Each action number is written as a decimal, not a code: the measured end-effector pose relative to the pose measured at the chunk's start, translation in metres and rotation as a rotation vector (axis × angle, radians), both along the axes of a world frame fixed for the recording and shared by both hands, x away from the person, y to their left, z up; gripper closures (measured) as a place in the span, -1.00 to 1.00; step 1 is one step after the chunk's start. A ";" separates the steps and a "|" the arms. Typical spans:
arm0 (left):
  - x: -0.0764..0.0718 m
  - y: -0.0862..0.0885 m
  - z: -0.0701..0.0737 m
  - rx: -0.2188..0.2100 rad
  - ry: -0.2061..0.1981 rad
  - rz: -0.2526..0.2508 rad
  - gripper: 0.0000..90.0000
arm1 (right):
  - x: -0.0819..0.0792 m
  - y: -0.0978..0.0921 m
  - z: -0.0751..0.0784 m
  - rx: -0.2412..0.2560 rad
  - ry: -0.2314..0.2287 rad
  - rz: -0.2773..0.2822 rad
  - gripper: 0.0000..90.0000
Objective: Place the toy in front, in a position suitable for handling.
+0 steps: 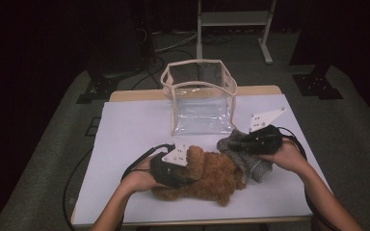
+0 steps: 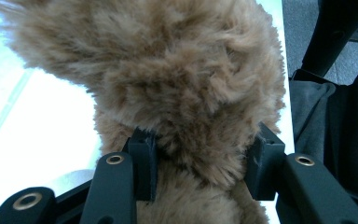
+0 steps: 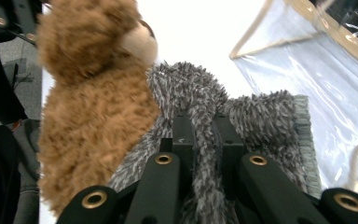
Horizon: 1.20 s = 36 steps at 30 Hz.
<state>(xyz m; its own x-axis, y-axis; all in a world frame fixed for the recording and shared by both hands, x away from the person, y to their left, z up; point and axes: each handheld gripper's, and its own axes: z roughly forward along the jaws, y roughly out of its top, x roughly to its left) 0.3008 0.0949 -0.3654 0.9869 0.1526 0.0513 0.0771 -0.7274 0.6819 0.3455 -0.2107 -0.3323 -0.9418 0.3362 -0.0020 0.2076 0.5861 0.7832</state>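
Note:
A brown plush bear (image 1: 207,175) lies on the white tabletop (image 1: 125,139) near the front. My left gripper (image 1: 189,168) comes in from the bear's left and is shut on it. In the left gripper view the gripper (image 2: 203,163) has brown fur (image 2: 182,70) bulging between its jaws. A grey fuzzy cloth (image 1: 243,151) lies against the bear's right side. My right gripper (image 1: 245,142) is shut on a raised fold of it. The right gripper view shows that gripper (image 3: 203,133) pinching the grey cloth (image 3: 261,121), with the bear (image 3: 93,107) to the left.
A clear plastic bag (image 1: 200,96) with beige trim stands open at the back middle of the table, just behind the cloth; its wall (image 3: 317,70) is close on the right. Black cables trail off the table's left and right. A metal stand (image 1: 231,19) is on the floor beyond.

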 end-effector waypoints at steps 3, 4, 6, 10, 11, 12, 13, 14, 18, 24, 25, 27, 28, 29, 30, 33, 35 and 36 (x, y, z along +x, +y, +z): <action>0.000 -0.001 0.001 -0.001 0.002 0.002 0.20 | -0.004 0.010 0.003 0.001 -0.009 0.033 0.81; 0.001 -0.001 0.001 -0.001 0.002 0.002 0.20 | -0.006 0.014 0.003 0.003 -0.008 0.048 0.81; 0.001 -0.001 0.000 0.001 0.005 -0.001 0.20 | -0.009 0.024 0.003 -0.006 -0.015 0.079 0.81; 0.000 -0.001 0.001 -0.004 0.001 0.001 0.20 | -0.004 0.027 0.001 -0.018 -0.010 0.070 0.81; 0.001 0.000 0.001 -0.008 0.001 0.002 0.20 | -0.002 0.025 0.000 -0.015 -0.005 0.063 0.81; 0.001 0.000 0.001 -0.009 -0.001 0.001 0.20 | 0.001 0.022 -0.001 -0.011 0.003 0.054 0.81; 0.001 0.000 0.001 -0.010 0.001 0.001 0.20 | 0.003 0.018 -0.001 -0.006 0.009 0.043 0.81; 0.002 -0.001 0.001 -0.013 -0.001 0.003 0.20 | 0.004 0.015 -0.002 -0.004 0.013 0.035 0.81; 0.003 -0.002 0.001 -0.012 0.004 -0.001 0.20 | -0.001 0.008 -0.002 0.008 0.017 0.024 0.81; 0.007 -0.004 0.003 -0.019 0.005 0.008 0.21 | -0.020 0.031 0.000 0.018 -0.008 0.110 0.81; 0.007 -0.004 0.003 -0.024 0.008 0.012 0.21 | -0.023 0.035 -0.001 0.024 -0.004 0.124 0.81; 0.010 -0.006 0.004 -0.027 0.009 0.012 0.21 | -0.030 0.046 -0.004 0.016 -0.001 0.154 0.81; 0.011 -0.006 0.005 -0.027 0.006 0.009 0.21 | -0.032 0.050 -0.006 0.013 -0.006 0.166 0.81; 0.011 -0.008 0.006 -0.032 0.005 0.013 0.21 | -0.033 0.054 -0.007 0.019 0.000 0.169 0.81; 0.012 -0.009 0.007 -0.026 -0.001 0.009 0.21 | -0.035 0.057 -0.008 0.023 0.004 0.179 0.81; 0.013 -0.010 0.009 -0.022 -0.008 0.014 0.20 | -0.035 0.059 -0.010 0.012 -0.003 0.174 0.81; 0.013 -0.009 0.010 -0.033 -0.002 0.020 0.19 | -0.032 0.055 -0.014 -0.006 -0.008 0.164 0.82; 0.013 -0.008 0.011 -0.038 -0.001 0.022 0.17 | -0.031 0.054 -0.017 -0.009 -0.007 0.158 0.82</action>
